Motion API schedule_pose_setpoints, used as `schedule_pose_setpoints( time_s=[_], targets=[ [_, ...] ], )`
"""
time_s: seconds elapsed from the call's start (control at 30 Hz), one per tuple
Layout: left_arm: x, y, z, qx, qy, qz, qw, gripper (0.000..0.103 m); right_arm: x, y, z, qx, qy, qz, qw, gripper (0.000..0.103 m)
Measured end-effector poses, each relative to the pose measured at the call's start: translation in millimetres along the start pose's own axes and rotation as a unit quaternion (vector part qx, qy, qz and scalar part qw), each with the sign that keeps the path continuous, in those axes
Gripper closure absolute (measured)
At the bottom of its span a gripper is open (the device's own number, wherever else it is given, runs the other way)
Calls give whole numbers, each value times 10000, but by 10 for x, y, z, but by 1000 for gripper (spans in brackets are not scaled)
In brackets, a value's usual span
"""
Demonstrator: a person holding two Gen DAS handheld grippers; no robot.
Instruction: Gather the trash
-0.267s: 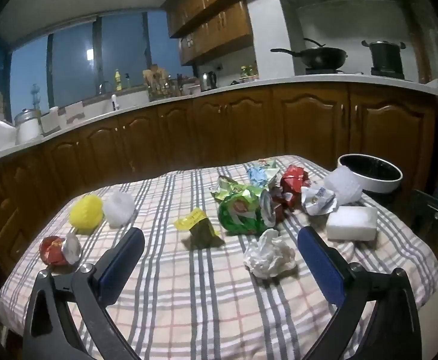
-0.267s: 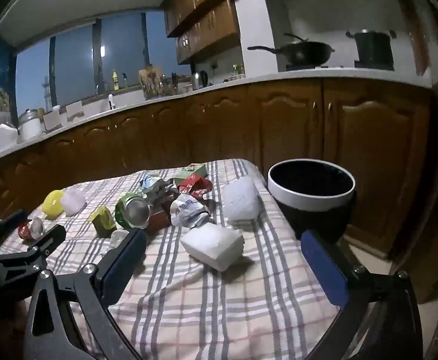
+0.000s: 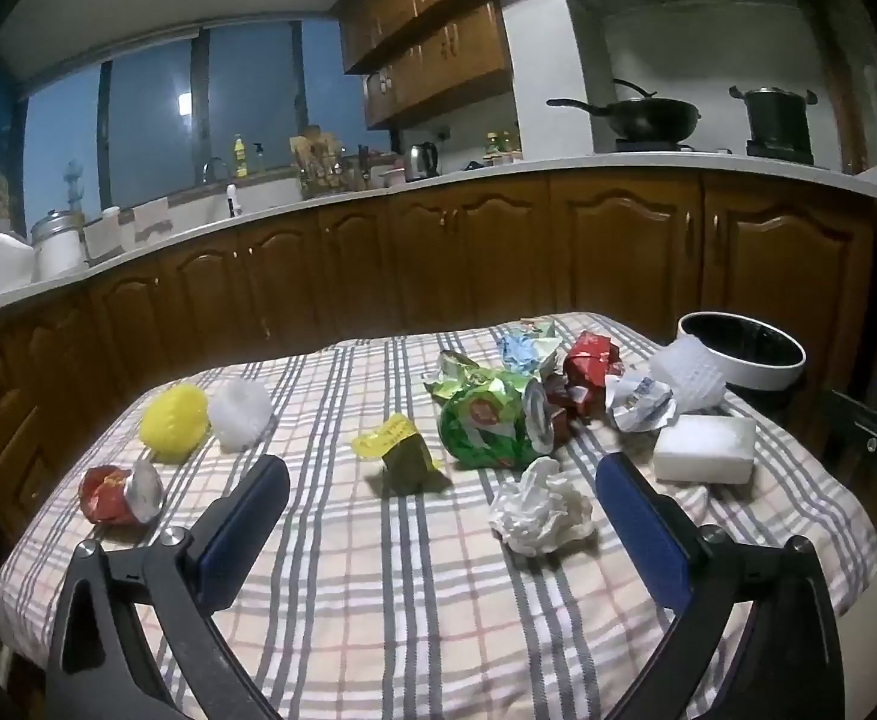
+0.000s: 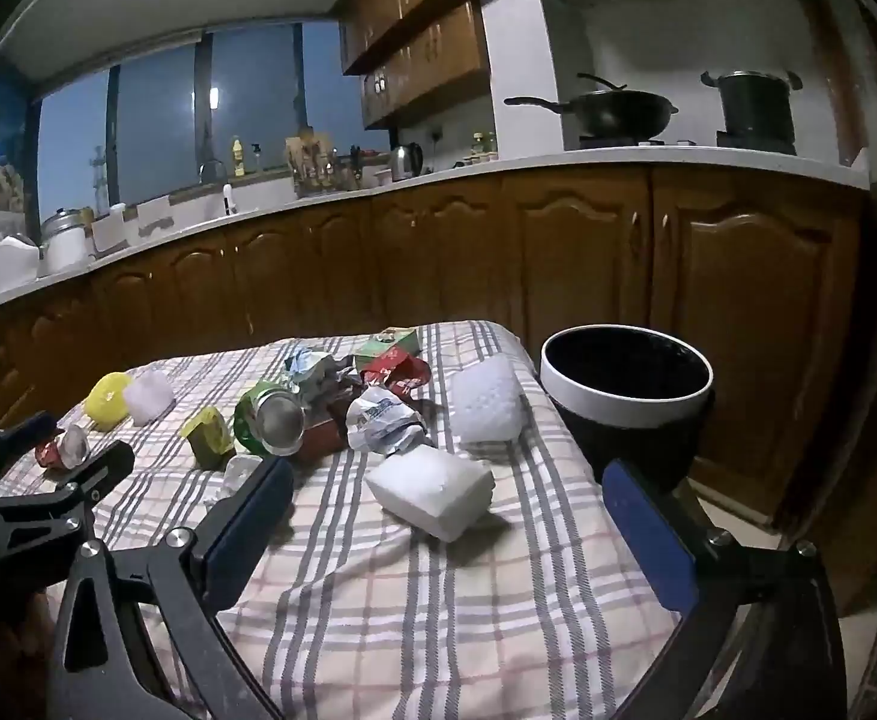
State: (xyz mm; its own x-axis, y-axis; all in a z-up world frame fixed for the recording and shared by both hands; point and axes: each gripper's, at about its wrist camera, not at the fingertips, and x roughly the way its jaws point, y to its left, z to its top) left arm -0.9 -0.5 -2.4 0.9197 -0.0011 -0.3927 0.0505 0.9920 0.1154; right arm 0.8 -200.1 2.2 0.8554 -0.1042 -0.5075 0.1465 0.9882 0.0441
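**Nothing collected yet: trash still spread over the table**

All the trash lies on the checked table [image 3: 414, 600]: a white foam block [image 4: 432, 489] nearest the bin [image 4: 624, 405], a heap of crumpled wrappers [image 3: 498, 414] further from it, and a yellow ball [image 3: 174, 420] and red wrapper [image 3: 117, 492] furthest away. The bin looks empty as far as its dark inside shows. The left gripper [image 3: 438, 510] and right gripper [image 4: 447, 516] both stand spread wide, holding and touching nothing.

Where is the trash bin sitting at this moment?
The trash bin stands off the table's right edge in the right wrist view, in front of the brown cabinets, nearest the white mesh wad. In the left wrist view, it peeks in at far right.
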Motion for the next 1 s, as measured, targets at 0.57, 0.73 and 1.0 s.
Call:
schedule_pose_setpoints(
  time_s=[0.57, 0.73, 1.0],
  targets=[
    [13, 91, 9, -59, 51, -36, 10000, 1, 5, 36, -35, -56, -38, 28, 10000, 0],
    [0, 103, 13, -99, 54, -26, 9999, 1, 3, 41, -33, -56, -41, 31, 10000, 0],
    [-18, 80, 27, -83, 15, -12, 10000, 1, -26, 63, -7, -75, -77, 20, 9999, 0]
  ],
)
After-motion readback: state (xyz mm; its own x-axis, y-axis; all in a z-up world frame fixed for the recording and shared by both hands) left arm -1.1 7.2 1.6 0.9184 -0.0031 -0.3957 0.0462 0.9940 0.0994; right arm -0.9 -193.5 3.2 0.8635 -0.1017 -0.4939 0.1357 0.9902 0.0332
